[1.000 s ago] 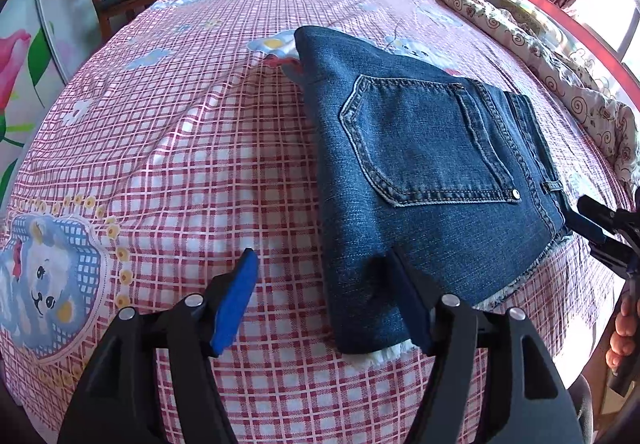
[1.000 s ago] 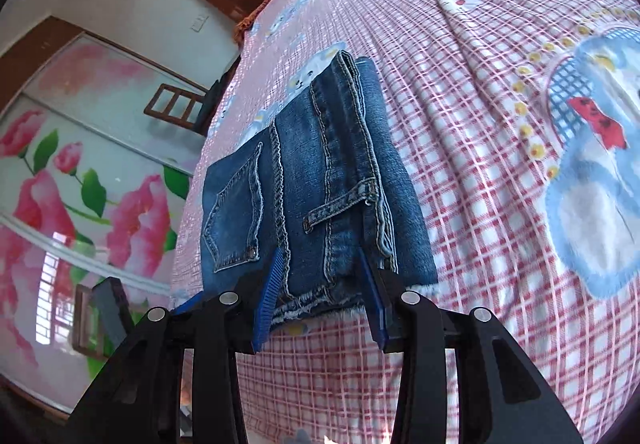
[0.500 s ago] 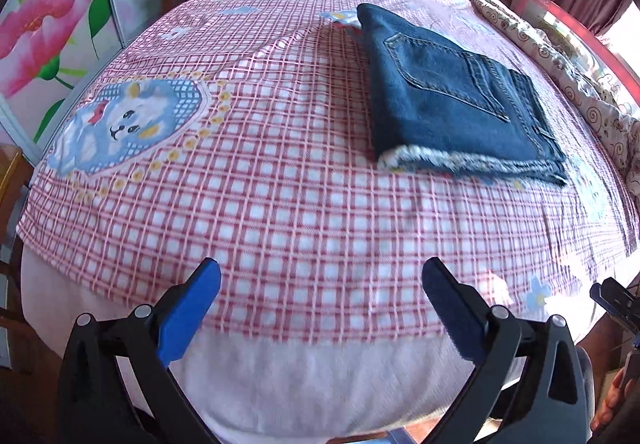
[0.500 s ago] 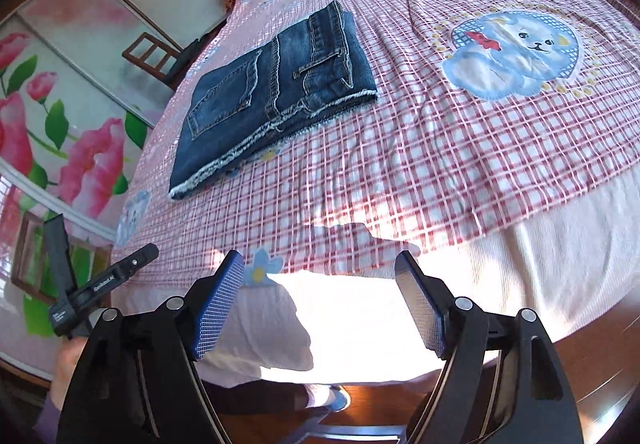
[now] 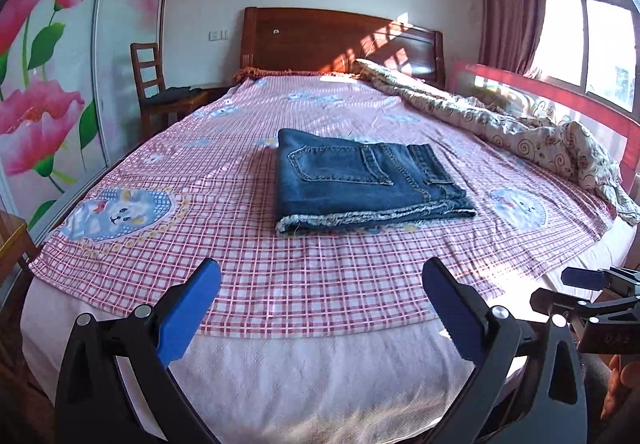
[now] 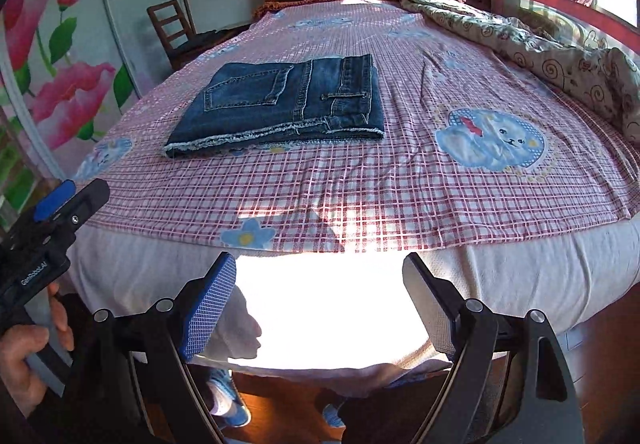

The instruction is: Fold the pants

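While the bed's (image 5: pixel 320 364) foot is cut off, the folded jeans (image 5: pixel 360 180) lie mid-sheet; the left gripper (image 5: pixel 320 308) and right gripper (image 6: pixel 320 300), both wide and empty, have pulled farther back.

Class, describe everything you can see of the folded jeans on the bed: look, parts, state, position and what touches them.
The jeans are dark blue denim with pale stitching, folded into a flat, roughly rectangular stack. A back pocket faces up, with a belt loop and waistband seams beside it; the near edge is frayed and whitish. They lie flat near the middle of the pink checked bedsheet, which alone touches them. Both grippers are open and well clear.
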Tool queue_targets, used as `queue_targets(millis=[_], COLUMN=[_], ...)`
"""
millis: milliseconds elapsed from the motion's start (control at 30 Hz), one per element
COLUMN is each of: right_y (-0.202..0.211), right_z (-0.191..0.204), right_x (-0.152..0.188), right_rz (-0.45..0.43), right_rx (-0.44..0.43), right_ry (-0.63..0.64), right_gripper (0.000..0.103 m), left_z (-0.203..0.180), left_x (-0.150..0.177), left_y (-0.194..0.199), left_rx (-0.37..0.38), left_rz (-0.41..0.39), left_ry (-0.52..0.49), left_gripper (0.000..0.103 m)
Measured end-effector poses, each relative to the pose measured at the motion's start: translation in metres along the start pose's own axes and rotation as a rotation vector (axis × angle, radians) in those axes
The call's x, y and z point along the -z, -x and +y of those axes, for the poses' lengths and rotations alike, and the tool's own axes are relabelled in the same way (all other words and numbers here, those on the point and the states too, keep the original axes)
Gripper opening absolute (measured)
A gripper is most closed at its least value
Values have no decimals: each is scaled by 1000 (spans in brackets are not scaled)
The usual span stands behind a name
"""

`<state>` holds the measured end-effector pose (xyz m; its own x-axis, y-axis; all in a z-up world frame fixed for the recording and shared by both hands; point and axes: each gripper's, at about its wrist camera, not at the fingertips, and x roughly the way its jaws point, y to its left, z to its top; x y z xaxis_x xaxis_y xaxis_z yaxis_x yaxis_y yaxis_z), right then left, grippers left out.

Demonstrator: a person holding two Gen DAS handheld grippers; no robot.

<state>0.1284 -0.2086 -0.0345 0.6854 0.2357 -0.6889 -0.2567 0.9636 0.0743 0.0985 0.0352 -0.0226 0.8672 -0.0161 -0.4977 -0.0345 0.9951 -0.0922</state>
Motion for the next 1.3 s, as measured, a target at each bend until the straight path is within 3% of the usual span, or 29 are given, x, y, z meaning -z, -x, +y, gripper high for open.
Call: queue_targets(millis=[233,500,600,667,800,1300], right_y=[22,43,50,56,70,76], right_z=[5,13,14,13,8,25], right_x=[-4,-20,-32,-40,-48,-45], right_rz=[-143,-303,-324,-335,-357,-357], right_rx=[34,29,34,52,65,33], right_ry=[26,51,54,52,25,43], right_gripper=[84,84,84,90,90,90], left_z=[-13,-19,-27,-29,-29,-30], left_x=[-4,-26,-39,-47,-58,-44], left_y=[12,15,17,19,20,30], left_rx=[30,92,89,96,120,122], left_rz=[-117,-178,-191,-202,-209,-208], left_ry=[-91,-131,-180,-167,-125,-122], left_gripper=[101,101,101,101,101,101])
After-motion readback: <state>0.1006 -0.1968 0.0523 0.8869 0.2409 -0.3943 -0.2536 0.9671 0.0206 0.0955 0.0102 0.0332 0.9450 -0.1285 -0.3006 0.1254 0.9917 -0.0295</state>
